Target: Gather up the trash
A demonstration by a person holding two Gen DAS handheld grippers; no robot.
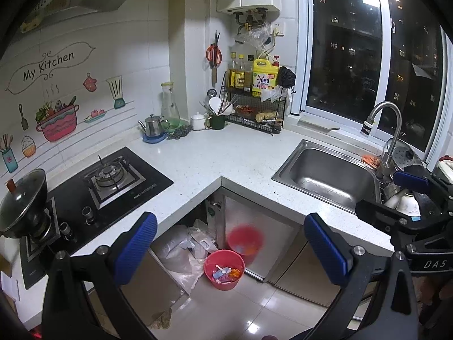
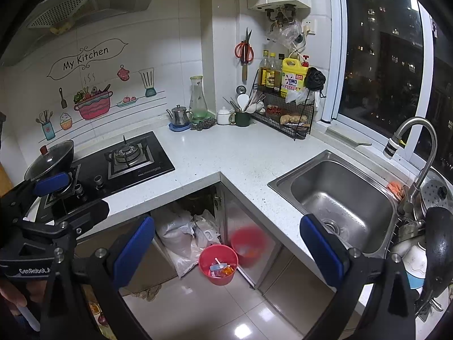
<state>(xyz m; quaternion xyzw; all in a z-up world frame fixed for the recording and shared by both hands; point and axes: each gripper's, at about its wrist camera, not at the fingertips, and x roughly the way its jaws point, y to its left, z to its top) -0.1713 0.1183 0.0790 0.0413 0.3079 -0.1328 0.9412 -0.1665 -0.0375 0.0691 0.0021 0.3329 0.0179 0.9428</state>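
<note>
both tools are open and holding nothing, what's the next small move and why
Probably lower one tool, say the right tool, toward the red bin on the floor: it already holds scraps, the white counter shows no obvious loose trash, and both tools hang high above it.

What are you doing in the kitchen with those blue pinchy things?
A person is holding two grabber tools to collect trash. Right now the left gripper and the right gripper are both open and holding nothing, up in the air facing the kitchen corner. Down on the floor, by the open cupboard under the counter, stands a red bucket with some bits of rubbish already in it. The sink looks empty.
</note>
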